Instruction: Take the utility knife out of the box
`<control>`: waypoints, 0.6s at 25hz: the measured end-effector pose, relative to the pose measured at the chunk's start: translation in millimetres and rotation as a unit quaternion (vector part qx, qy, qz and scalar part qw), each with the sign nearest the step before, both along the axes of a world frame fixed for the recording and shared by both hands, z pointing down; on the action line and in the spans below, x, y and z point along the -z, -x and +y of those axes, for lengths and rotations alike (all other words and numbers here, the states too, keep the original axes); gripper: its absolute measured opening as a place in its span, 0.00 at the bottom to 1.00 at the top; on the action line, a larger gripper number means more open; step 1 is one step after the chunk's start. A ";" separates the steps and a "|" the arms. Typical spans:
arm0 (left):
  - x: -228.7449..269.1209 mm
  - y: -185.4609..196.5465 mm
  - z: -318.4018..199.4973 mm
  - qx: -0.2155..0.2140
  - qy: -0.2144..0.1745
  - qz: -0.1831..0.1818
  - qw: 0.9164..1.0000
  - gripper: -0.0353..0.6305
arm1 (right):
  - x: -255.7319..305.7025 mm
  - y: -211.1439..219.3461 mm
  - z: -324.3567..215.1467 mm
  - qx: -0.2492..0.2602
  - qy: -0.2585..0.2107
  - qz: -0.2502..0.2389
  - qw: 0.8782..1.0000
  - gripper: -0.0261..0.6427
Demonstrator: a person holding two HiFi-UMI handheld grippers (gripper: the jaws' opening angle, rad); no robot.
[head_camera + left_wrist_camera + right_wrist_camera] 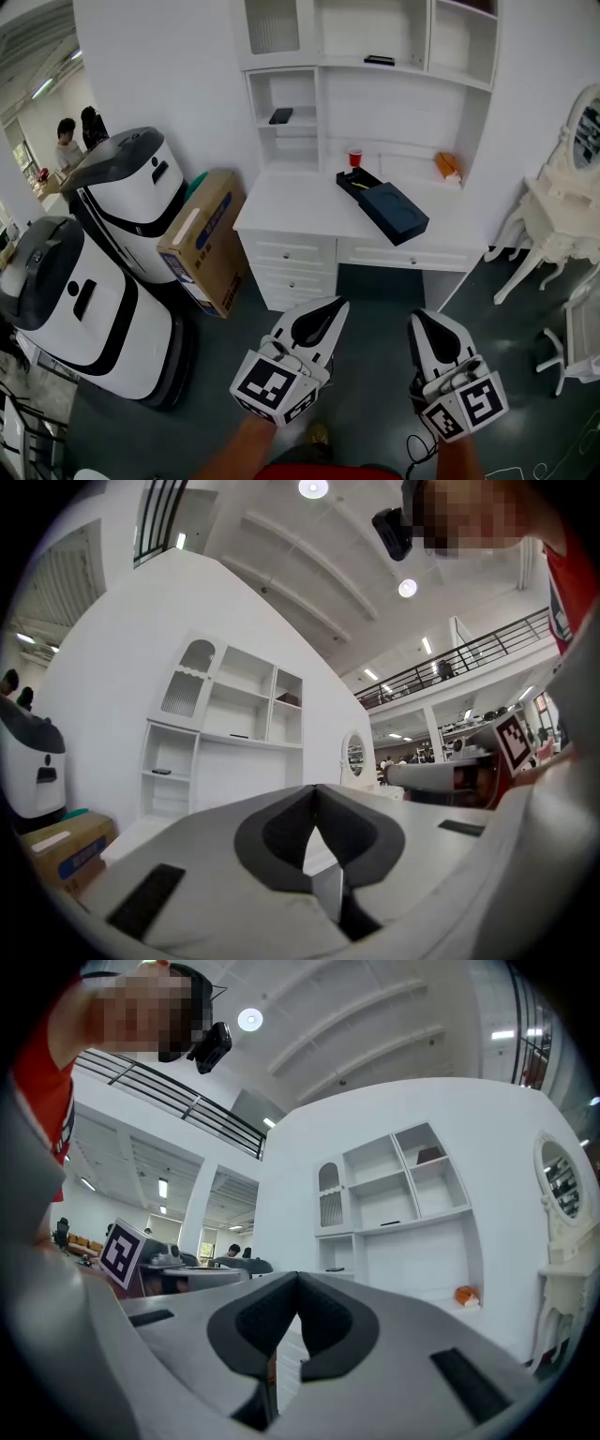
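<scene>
On white desk (291, 208), flat rectangular dark box (395, 214)

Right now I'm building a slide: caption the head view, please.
Left gripper and right gripper, both shut, face a white desk with a dark box.

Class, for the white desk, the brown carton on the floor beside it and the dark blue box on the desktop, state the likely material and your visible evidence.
The white desk looks like painted wood or board: smooth, even white, panelled drawers. The brown carton looks like corrugated cardboard: tan faces, blue print. The dark blue box is perhaps rigid card, matte; too small to confirm.
</scene>
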State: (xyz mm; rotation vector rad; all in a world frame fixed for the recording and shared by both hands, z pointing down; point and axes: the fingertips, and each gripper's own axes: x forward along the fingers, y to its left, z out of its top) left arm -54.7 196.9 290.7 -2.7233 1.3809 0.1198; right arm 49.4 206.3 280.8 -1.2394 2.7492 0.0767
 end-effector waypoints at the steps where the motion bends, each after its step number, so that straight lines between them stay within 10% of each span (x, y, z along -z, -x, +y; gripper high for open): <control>1: 1.1 5.2 -11.4 -0.001 -0.001 0.000 1.000 0.06 | 0.4 4.2 -11.9 -0.002 0.000 0.000 1.000 0.04; 15: -2.7 44.5 -152.9 -0.003 0.003 0.002 1.000 0.06 | -2.5 31.2 -150.6 -0.014 -0.001 0.012 1.000 0.04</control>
